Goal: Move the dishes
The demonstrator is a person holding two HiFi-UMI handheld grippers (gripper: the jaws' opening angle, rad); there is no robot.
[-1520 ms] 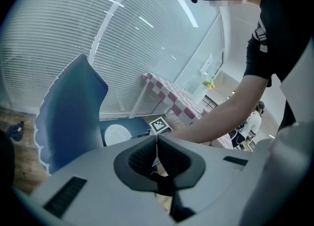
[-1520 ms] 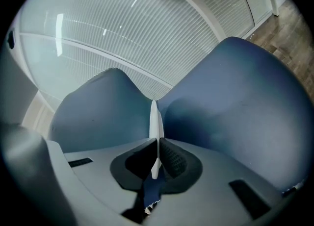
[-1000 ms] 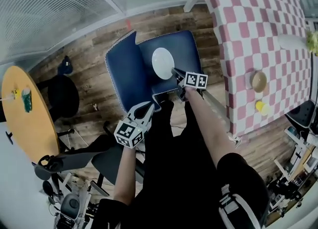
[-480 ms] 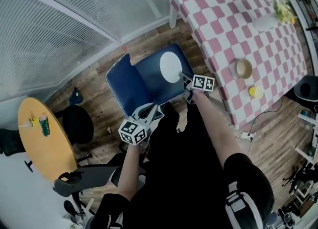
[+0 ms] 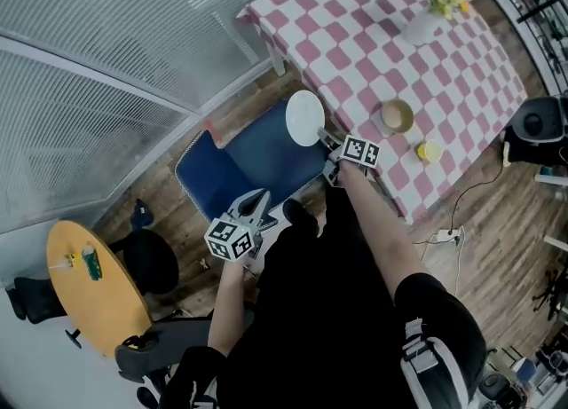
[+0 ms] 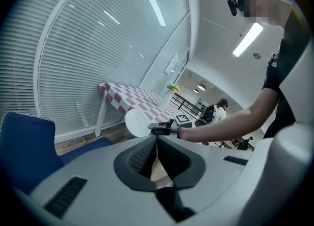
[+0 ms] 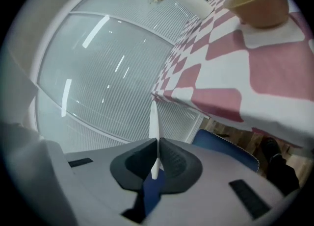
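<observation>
A white plate hangs above the blue chair, close to the corner of the pink-checked table. My right gripper is shut on the plate's near rim. In the right gripper view the plate stands edge-on, pinched between the pads of the right gripper. My left gripper hovers lower over the chair's front edge; in its own view the left gripper is shut with nothing held, and the plate shows ahead.
On the table stand a tan bowl, a yellow cup and a vase of flowers. A round yellow table with a green bottle is at lower left, beside a black chair. Slatted blinds run behind the chair.
The right gripper has lifted the plate off the blue chair seat and carried it towards the table corner. The left gripper has risen too, still holding nothing.
</observation>
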